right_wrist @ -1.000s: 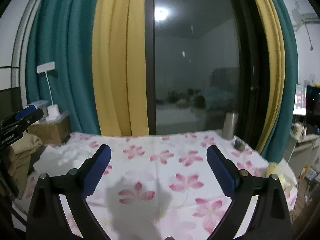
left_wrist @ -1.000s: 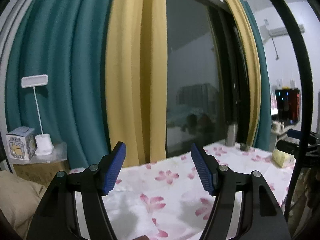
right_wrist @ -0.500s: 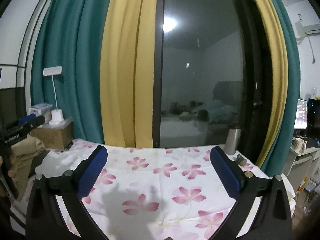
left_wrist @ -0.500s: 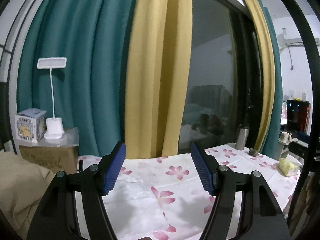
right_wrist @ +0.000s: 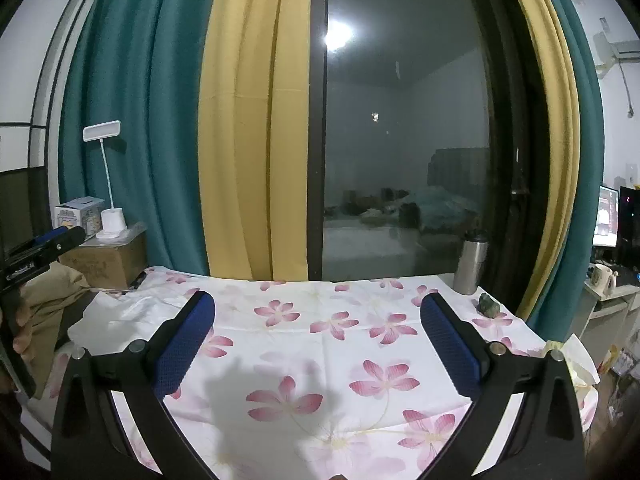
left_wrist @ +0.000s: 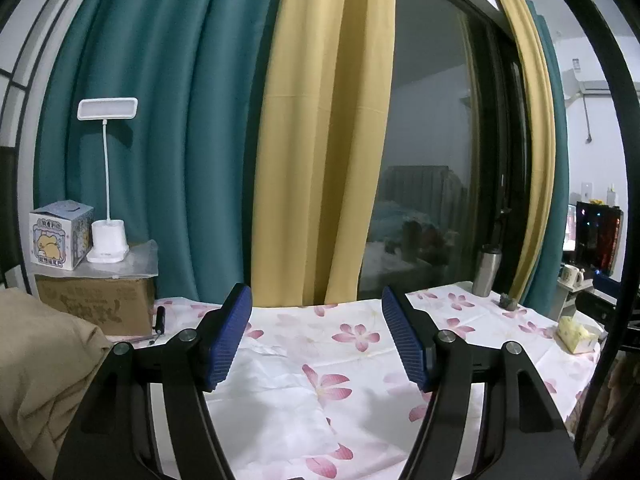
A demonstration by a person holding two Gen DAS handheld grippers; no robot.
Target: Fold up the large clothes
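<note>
Left wrist view: the left claw [left_wrist: 316, 336] stands wide and empty above the flowered cloth [left_wrist: 320, 360] on the counter, with a tan garment [left_wrist: 44, 364] heaped at the near left edge, just beside a cardboard box [left_wrist: 96, 300]. Right wrist view: the right claw [right_wrist: 318, 336] also gapes wide, holding nothing, over the cloth's middle. Folding appears not yet begun; the next move likely calls for reaching left to the tan garment and drawing it onto the counter.

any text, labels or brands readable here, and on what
No text reads cleanly.
Cartoon box: printed characters above and below the yellow figure, too blurred to read.
Cardboard carton: large print on its side, not legible.
Left claw body in the right wrist view: small white lettering, too small to read.
</note>
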